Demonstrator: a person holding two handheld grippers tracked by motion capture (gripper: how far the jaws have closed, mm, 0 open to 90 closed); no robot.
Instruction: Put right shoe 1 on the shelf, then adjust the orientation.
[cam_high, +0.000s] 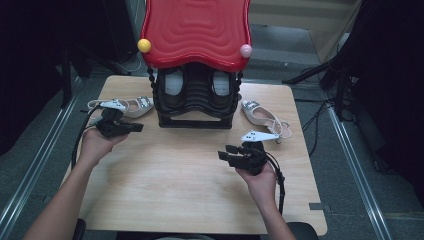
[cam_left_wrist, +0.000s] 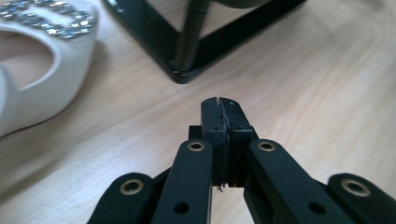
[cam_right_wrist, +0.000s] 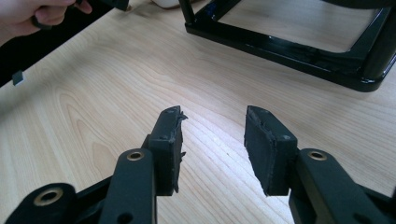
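While shut, left hand-held gripper (cam_left_wrist: 219, 105) lies beside white shoe (cam_left_wrist: 42, 60).

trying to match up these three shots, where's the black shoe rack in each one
High view: the black shoe rack stands top centre, under its red top.
Left gripper view: its base corner and one post, at the top, left of centre.
Right gripper view: its base frame runs across the top right.
Shared landmark: the light wooden table that it stands on.
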